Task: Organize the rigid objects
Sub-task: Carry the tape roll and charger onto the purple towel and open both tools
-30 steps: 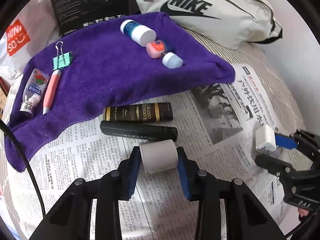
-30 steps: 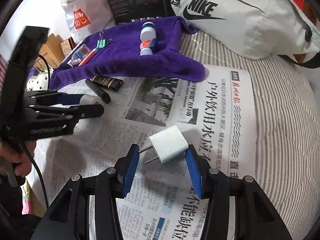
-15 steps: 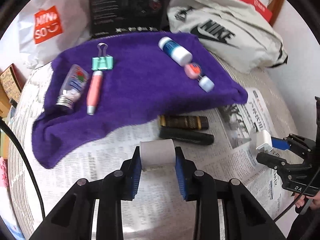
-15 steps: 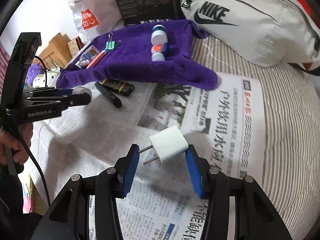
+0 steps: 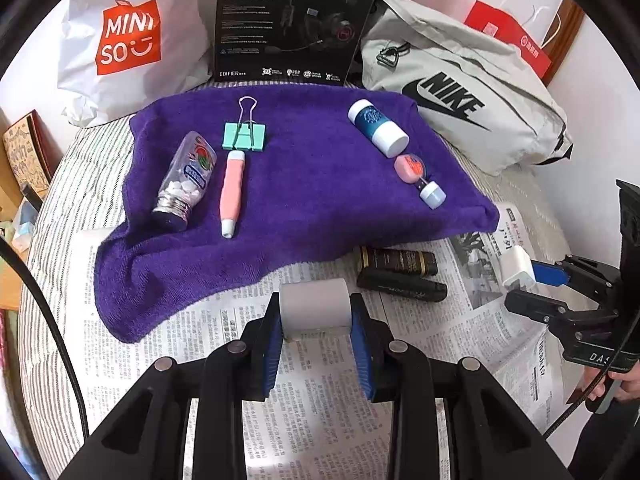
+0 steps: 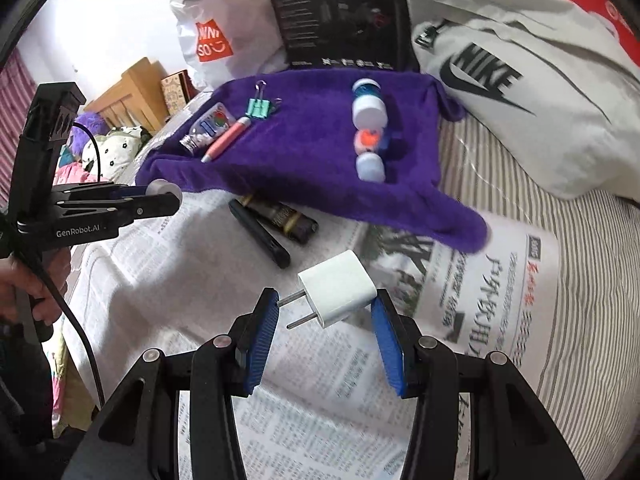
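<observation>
My left gripper (image 5: 316,312) is shut on a white cylinder (image 5: 314,308) and holds it above the newspaper (image 5: 340,400), just before the purple towel (image 5: 320,192). My right gripper (image 6: 326,320) is shut on a white plug adapter (image 6: 340,288), prongs pointing left, held over the newspaper (image 6: 320,400). On the towel lie a mint bottle (image 5: 186,178), a pink pen (image 5: 232,192), a green binder clip (image 5: 244,134), a blue-white bottle (image 5: 376,126) and a small pink-capped vial (image 5: 418,178). Two dark tubes (image 5: 400,274) lie on the newspaper by the towel's edge.
Behind the towel stand a white Miniso bag (image 5: 128,40), a black headset box (image 5: 292,20) and a grey Nike bag (image 5: 460,96). The striped bed sheet (image 6: 580,280) lies under everything. The right gripper shows at the right of the left wrist view (image 5: 532,280).
My left gripper has risen and drawn back with the cylinder, so the whole towel shows. My right gripper has moved closer to the towel with the adapter.
</observation>
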